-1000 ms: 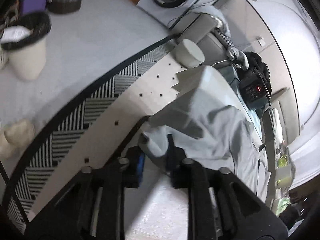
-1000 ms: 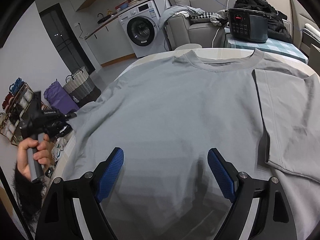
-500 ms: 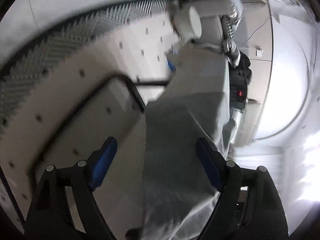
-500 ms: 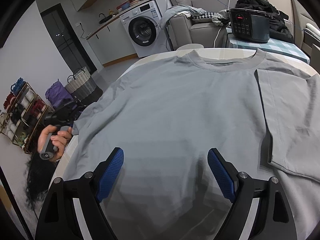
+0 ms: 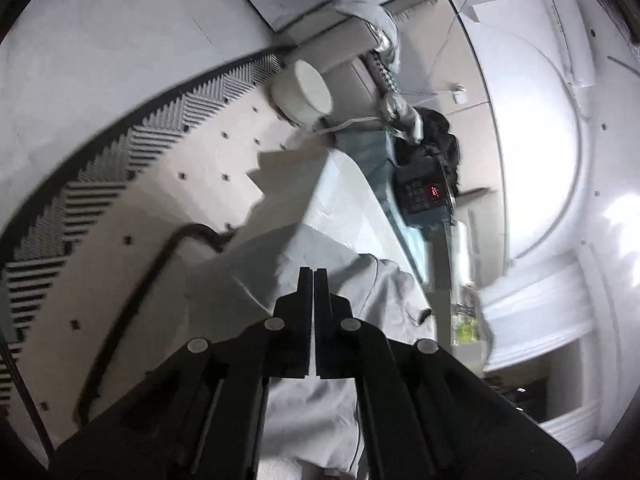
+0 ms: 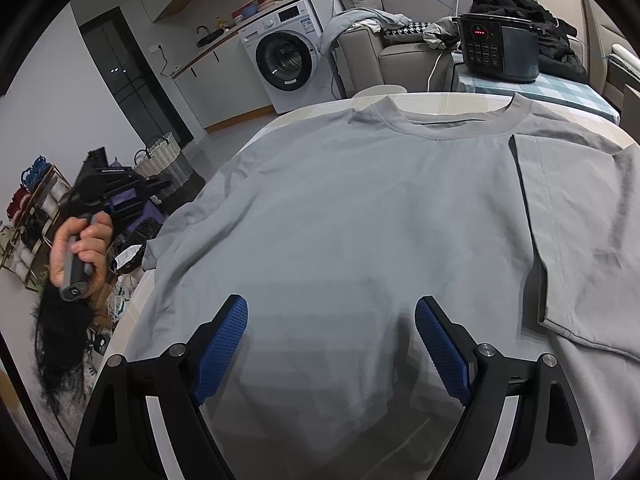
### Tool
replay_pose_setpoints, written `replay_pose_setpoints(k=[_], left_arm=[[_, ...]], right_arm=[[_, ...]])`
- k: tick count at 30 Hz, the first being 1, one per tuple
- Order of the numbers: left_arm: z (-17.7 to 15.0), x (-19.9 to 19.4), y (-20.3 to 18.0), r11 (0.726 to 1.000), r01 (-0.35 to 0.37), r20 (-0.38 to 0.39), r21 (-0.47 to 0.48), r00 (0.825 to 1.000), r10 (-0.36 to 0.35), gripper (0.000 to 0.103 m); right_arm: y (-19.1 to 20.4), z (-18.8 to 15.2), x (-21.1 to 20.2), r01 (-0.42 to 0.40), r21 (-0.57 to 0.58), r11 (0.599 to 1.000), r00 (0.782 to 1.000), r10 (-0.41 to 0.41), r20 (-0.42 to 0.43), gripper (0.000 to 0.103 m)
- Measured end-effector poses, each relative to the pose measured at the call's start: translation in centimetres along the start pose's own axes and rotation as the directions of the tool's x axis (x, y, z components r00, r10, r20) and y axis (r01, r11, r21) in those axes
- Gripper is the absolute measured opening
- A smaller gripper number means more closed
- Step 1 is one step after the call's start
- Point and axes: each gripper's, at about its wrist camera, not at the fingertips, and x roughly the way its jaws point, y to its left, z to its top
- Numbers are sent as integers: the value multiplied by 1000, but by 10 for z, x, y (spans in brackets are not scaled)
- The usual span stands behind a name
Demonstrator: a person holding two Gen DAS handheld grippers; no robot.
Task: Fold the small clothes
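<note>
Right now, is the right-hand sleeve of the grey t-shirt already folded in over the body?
Yes, in the right wrist view the sleeve lies folded inward on the grey t-shirt.

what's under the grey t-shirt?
The grey t-shirt lies spread on a pale table, visible only as a strip beyond the collar and along the left edge. The shirt's right side is folded over onto its own front. The rest of the tabletop is covered.

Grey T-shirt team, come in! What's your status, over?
Left gripper shut, at the sleeve edge; grip unconfirmed. Right gripper open above the grey cotton T-shirt, flat on the table, one sleeve folded in. Nothing in the way.
</note>
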Motion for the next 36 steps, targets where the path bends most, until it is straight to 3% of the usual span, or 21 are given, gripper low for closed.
replay_pose_setpoints(k=[3, 5, 6, 8, 10, 13, 16, 19, 21, 23, 24, 27, 30, 32, 33, 36], left_arm=[[-13, -20, 10, 993, -100, 0, -56, 995, 101, 7], [-31, -32, 27, 986, -116, -26, -119, 993, 114, 28], [-41, -40, 32, 983, -122, -24, -138, 992, 120, 33], [-65, -58, 45, 977, -130, 3, -170, 991, 133, 65], [-84, -69, 53, 972, -111, 22, -208, 993, 118, 81], [-107, -68, 71, 965, -78, -15, -249, 997, 77, 81], [-115, -42, 85, 948, -54, -87, -313, 996, 28, 81], [-113, -21, 86, 941, -8, -68, -339, 998, -16, 73], [-107, -12, 83, 936, -1, -35, -353, 999, -12, 52], [-99, -8, 74, 937, -29, 15, -349, 999, 36, 6], [-95, -7, 66, 943, -49, 39, -330, 997, 65, 3], [-85, -13, 15, 978, -138, 158, -156, 974, 162, 3], [-90, -15, -53, 975, -207, 240, 86, 954, 181, 2], [-104, -8, -106, 936, -226, 254, 271, 954, 156, 2], [-113, 1, -133, 904, -229, 244, 361, 959, 145, 2], [-170, 35, -201, 756, -189, 140, 626, 982, 129, 3]], right_arm=[[-1, 1, -2, -5, 2, 1000, 1000, 5, 7, 88], [-2, 0, -3, -7, 5, 1000, 1000, 7, 8, 88], [-2, 0, -3, -6, 6, 1000, 1000, 6, 7, 88], [-2, -1, -3, -10, 8, 1000, 1000, 10, 7, 88], [0, -1, -5, -16, 2, 1000, 1000, 16, 10, 88], [4, -1, -7, -21, -10, 1000, 1000, 21, 15, 88], [5, -1, -8, -30, -11, 1000, 999, 30, 19, 88], [5, -1, -8, -27, -11, 1000, 999, 28, 22, 88], [3, -1, -7, -24, -5, 1000, 1000, 24, 19, 88], [1, -1, -7, -17, 0, 1000, 1000, 17, 17, 88], [0, -1, -6, -14, 2, 1000, 1000, 14, 15, 88], [-1, -1, -5, -6, 1, 1000, 1000, 6, 11, 88], [0, -2, -5, 4, -14, 1000, 1000, -3, 14, 88], [-1, -1, -5, 4, -12, 1000, 1000, -4, 14, 88], [-3, 0, -6, 7, -9, 1000, 1000, -7, 18, 88], [-12, 2, -9, 27, 20, 999, 999, -28, 38, 88]])
